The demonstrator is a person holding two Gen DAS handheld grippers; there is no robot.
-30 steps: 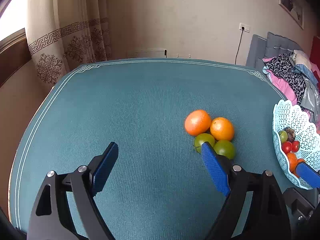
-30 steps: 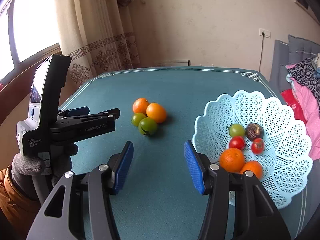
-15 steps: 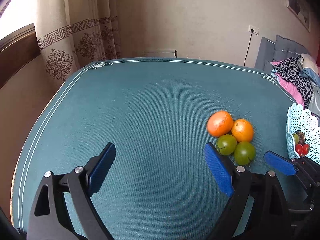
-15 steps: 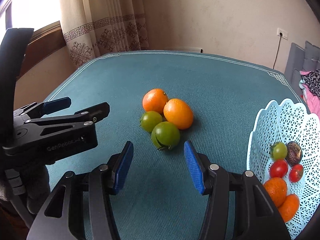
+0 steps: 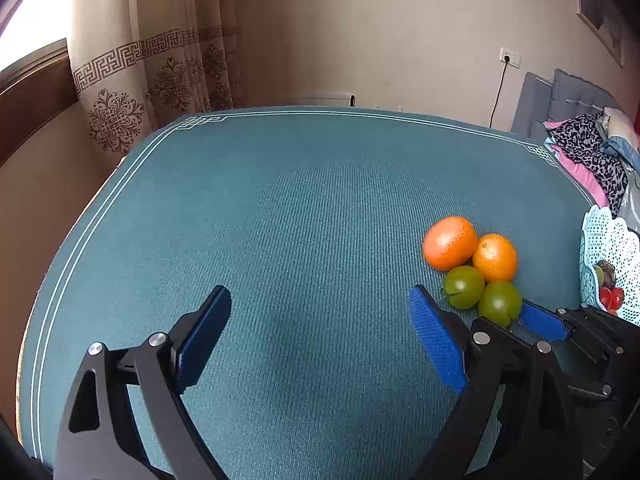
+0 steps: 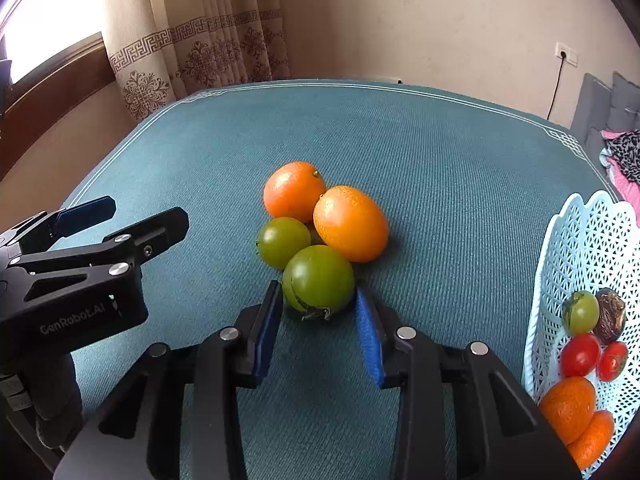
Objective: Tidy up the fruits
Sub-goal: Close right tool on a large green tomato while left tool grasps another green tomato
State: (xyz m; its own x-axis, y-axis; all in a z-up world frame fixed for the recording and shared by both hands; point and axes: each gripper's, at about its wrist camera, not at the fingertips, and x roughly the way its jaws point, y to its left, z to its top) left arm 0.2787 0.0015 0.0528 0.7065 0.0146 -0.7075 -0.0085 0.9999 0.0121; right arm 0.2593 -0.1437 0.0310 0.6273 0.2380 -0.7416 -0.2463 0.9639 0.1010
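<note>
On the teal cloth-covered tabletop (image 6: pixel 440 152), four fruits cluster near its right edge. The right gripper (image 6: pixel 320 316) has its blue pads on either side of the nearest dark green tomato (image 6: pixel 318 278), jaws narrowed around it, though firm contact cannot be told. The left gripper (image 5: pixel 320 320) hovers wide open, holding nothing. The pale blue lattice plastic basket (image 6: pixel 592 240) stands at the right edge.

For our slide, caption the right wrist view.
Right gripper fingers bracket a green tomato beside two oranges.
</note>
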